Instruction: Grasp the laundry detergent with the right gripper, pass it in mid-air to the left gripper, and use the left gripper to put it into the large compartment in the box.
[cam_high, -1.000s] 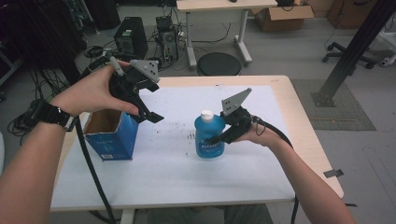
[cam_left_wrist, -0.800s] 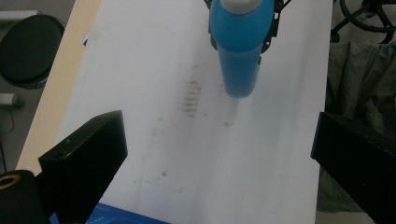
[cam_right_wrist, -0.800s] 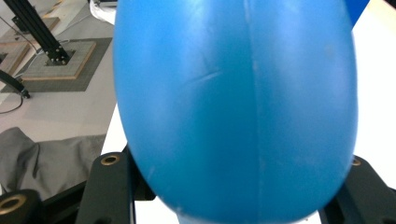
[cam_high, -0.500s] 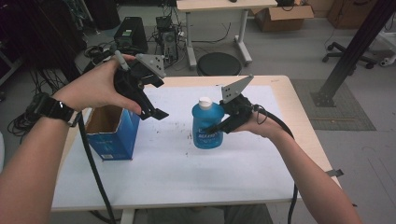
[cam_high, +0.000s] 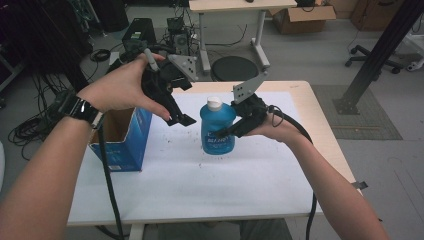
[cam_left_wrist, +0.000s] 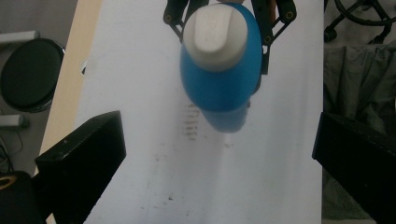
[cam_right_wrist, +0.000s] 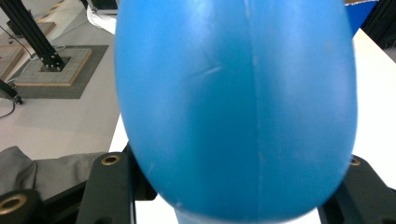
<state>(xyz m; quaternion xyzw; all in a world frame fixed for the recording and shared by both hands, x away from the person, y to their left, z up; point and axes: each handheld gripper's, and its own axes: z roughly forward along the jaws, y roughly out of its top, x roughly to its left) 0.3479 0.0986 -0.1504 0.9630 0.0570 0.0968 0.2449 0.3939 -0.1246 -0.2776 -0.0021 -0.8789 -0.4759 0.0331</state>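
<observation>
a person stands at a pale wooden counter (cam_high: 320, 125) covered by a white sheet (cam_high: 210, 180) flecked with dark specks, a two-jaw tool in each hand. the right tool (cam_high: 227, 134) has its jaws clamped on the body of a blue plastic bottle (cam_high: 217, 127) with a white cap (cam_high: 214, 103), holding it upright over the middle of the sheet; whether the bottle's base touches the sheet cannot be told from above. in the right gripper view the blue bottle (cam_right_wrist: 233, 107) bulges between the black jaws, which press it from both sides.

the left tool (cam_high: 180, 119) hangs in the air just left of the bottle, above the sheet and apart from it, its jaws spread wide with nothing between them. the left gripper view looks down past those parted jaws onto the white cap (cam_left_wrist: 215, 35) and the blue bottle (cam_left_wrist: 219, 88), with the right tool (cam_left_wrist: 224, 18) gripping it on the far side.

an open blue cardboard box (cam_high: 122, 137) stands at the left edge of the counter, under the person's left wrist, which wears a dark watch (cam_high: 82, 109). a round black stool (cam_high: 235, 67) sits on the floor beyond the counter.
</observation>
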